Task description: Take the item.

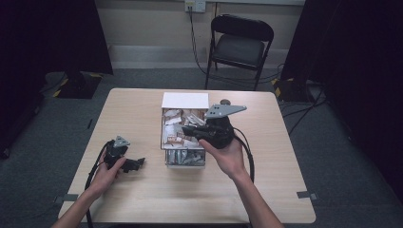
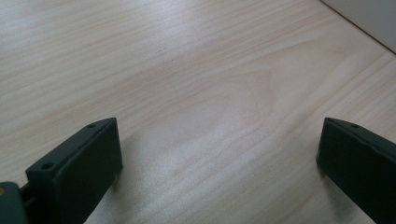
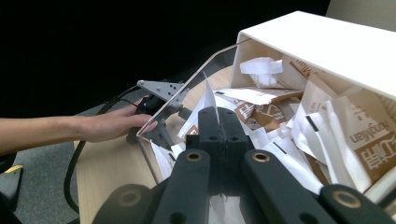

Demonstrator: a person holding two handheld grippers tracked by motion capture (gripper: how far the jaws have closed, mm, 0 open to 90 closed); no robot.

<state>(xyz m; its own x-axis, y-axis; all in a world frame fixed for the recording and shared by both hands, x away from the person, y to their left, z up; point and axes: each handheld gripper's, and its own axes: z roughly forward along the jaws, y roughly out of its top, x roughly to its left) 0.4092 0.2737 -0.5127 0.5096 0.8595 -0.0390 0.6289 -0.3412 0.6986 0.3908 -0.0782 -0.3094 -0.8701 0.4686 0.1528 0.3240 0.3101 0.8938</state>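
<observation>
Bench (image 1: 142, 199), one, with one clear-walled box (image 1: 184, 159) of paper sachets (image 3: 280, 107) at centre. Right gripper (image 3: 218, 116) is held above the box, clenched on a white sachet (image 3: 208, 100). Left gripper (image 1: 138, 162) is rested spread wide on bare wood; ample room is left toward every bench edge.

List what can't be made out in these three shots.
- Packet pinched in the right claw: lower part hidden by the jaws, right gripper view.
- Packet print in the box: too small, high view.
- Left claw body: cut off by the bottom edge, left gripper view.
</observation>
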